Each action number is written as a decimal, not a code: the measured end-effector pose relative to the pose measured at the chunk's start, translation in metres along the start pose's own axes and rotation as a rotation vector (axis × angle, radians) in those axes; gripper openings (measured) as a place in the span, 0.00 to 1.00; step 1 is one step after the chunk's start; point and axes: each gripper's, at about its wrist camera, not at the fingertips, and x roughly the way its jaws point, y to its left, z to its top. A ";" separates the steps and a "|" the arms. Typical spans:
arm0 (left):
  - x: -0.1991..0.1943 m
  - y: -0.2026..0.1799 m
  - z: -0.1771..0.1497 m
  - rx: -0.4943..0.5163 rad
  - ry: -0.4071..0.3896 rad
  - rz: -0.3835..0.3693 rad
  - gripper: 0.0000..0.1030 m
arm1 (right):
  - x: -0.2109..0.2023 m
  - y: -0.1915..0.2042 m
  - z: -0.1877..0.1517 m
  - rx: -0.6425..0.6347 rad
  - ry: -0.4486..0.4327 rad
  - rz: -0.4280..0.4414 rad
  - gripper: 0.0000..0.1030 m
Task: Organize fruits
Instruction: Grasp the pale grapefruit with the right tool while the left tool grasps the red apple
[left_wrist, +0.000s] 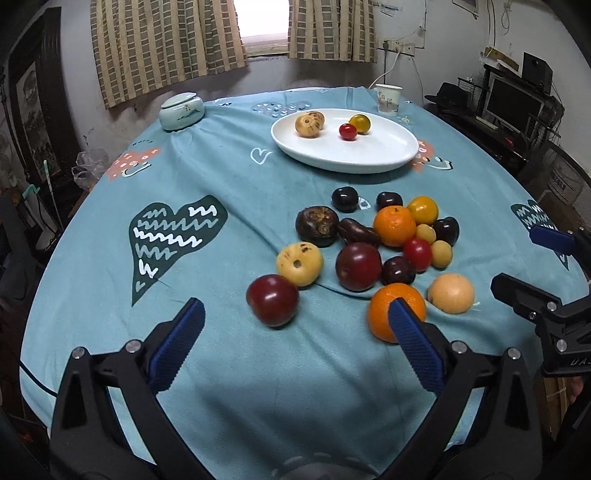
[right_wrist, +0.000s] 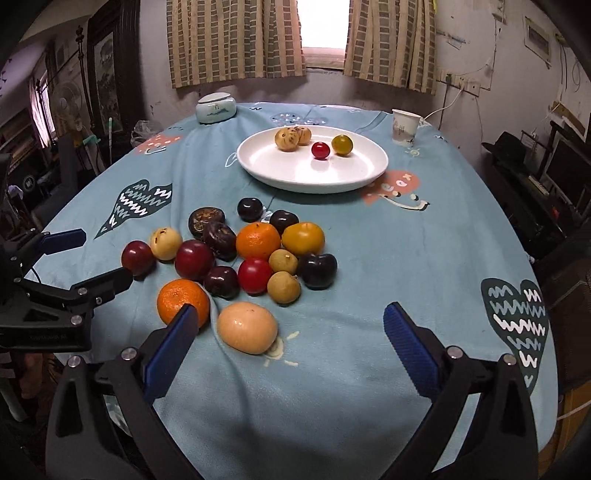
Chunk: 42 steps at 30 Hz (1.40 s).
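Ribbed blue jaws agape, glossy round fruits (right_wrist: 255, 258), smooth oval plate (right_wrist: 258, 166).

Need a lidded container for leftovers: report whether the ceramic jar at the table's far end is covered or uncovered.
Covered. The pale ceramic jar has its lid sitting flat on top, with no gap showing in either view.

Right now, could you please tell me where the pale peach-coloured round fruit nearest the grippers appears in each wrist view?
Left wrist view: the pale peach-coloured round fruit lies lower right of centre, just right of the near orange.
Right wrist view: it lies lower centre-left, just right of that same orange.
Shared landmark: the white oval plate sits beyond the fruit pile in both.
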 end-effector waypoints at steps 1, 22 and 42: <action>0.000 0.000 -0.001 0.001 -0.001 0.000 0.98 | 0.000 0.000 0.000 -0.001 0.001 0.003 0.98; 0.032 0.029 -0.008 -0.050 0.070 0.032 0.98 | 0.060 0.011 -0.016 0.057 0.137 0.161 0.45; 0.046 0.024 -0.005 -0.075 0.079 -0.087 0.37 | 0.033 -0.007 -0.018 0.118 0.101 0.113 0.45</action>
